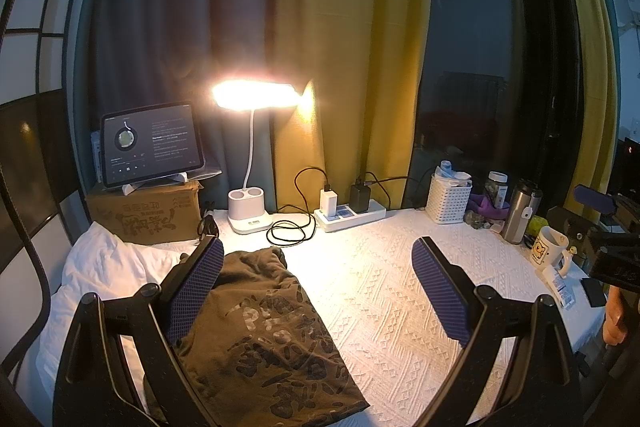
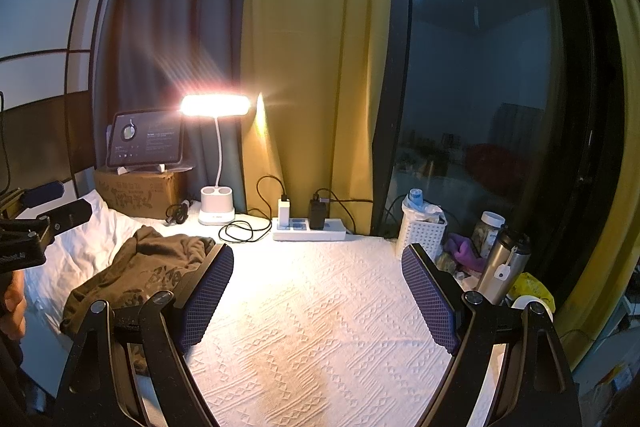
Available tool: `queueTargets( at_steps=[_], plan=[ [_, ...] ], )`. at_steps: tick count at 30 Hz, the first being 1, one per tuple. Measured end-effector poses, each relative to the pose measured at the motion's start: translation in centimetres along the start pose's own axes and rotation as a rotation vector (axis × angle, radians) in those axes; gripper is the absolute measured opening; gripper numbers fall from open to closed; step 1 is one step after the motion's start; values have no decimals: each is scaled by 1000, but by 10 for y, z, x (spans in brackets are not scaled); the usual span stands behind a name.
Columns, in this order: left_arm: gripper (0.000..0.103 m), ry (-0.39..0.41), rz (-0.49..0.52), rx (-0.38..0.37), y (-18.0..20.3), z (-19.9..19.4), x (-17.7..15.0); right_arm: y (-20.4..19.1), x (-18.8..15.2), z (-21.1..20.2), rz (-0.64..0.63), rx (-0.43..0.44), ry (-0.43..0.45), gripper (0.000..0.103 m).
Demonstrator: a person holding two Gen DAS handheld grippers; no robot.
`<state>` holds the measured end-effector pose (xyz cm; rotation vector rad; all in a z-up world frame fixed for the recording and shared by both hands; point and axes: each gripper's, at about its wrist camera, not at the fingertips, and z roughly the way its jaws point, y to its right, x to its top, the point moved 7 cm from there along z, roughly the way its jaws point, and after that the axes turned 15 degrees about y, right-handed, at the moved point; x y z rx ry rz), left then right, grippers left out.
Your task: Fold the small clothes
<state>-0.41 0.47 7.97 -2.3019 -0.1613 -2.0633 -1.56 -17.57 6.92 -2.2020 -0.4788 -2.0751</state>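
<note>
An olive-brown printed garment [image 1: 276, 331] lies crumpled on the left side of the white textured cloth [image 1: 380, 291]. In the right wrist view the garment [image 2: 140, 271] lies at the left, partly behind that gripper's left finger. My left gripper [image 1: 320, 287] is open and empty, hovering above the table with its left finger over the garment's left edge. My right gripper [image 2: 318, 291] is open and empty over the bare white cloth [image 2: 312, 311], to the right of the garment. Each gripper shows at the edge of the other's view.
A lit desk lamp [image 1: 252, 99], tablet [image 1: 150, 143] on a cardboard box [image 1: 148, 215], power strip [image 1: 348, 215] with cables, white basket [image 1: 448, 199], steel flask [image 1: 520, 211], mug [image 1: 550, 251] line the back and right. A white pillow [image 1: 104, 267] lies at left.
</note>
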Motion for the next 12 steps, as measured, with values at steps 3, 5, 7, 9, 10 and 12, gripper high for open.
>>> queueTargets(
  at_steps=[3,5,7,9,10,12],
  plan=[
    [94,1,-2,2,0,0,0,0,-2,0,3,-1,-5,87],
    [94,0,-2,3,0,0,0,-1,-3,1,4,0,-7,87],
    [94,1,0,3,0,0,-1,0,-3,1,4,0,-7,87],
    [94,0,-1,2,0,0,0,-1,-4,2,4,0,-7,87],
    [94,0,-1,2,0,0,0,-1,-4,2,4,0,-7,87],
    [94,0,-1,0,0,0,-1,-1,-4,2,4,0,-8,87]
  ],
)
